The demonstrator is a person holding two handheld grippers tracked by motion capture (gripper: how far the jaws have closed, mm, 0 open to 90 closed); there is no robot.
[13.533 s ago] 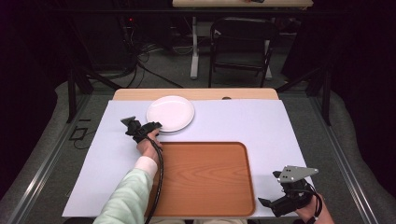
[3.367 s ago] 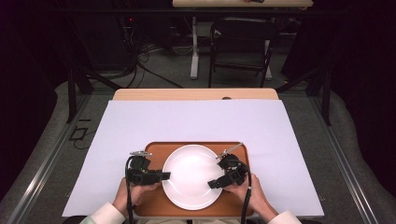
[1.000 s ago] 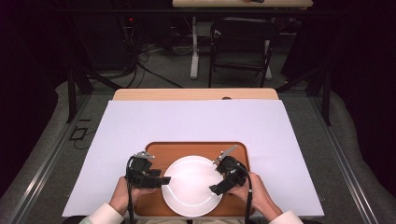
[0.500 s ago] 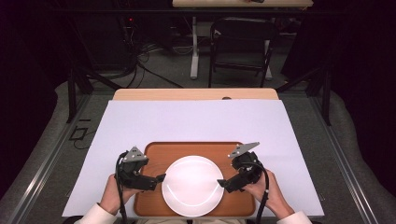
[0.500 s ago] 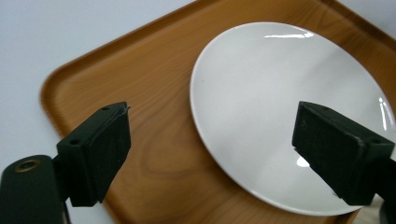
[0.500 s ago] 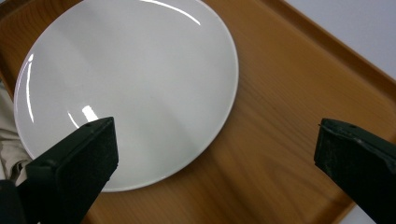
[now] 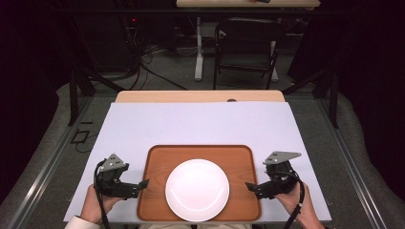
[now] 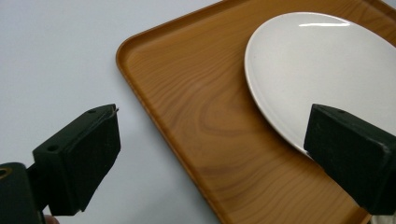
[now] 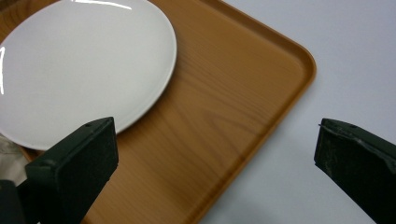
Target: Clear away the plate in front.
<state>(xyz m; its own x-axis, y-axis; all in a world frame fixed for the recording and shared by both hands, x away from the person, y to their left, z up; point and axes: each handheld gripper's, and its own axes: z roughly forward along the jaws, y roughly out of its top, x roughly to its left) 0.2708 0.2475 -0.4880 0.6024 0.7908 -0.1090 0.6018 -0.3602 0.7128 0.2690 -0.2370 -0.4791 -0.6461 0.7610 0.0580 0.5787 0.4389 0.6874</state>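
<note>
Plate [image 7: 197, 190]: stiff, slick, breakable; I'd grip its rim.
Left claw [image 7: 142, 185]: wide, just opened, empty.
Right claw [image 7: 252, 187]: wide, empty.

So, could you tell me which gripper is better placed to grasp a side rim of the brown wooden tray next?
Roughly even, slightly the left gripper: its open jaws reach the brown wooden tray's left rim, while the right gripper points at the right rim. The round white plate lies between them.

Dark room, folding chair [image 7: 247, 50] behind table [image 7: 200, 97]
</note>
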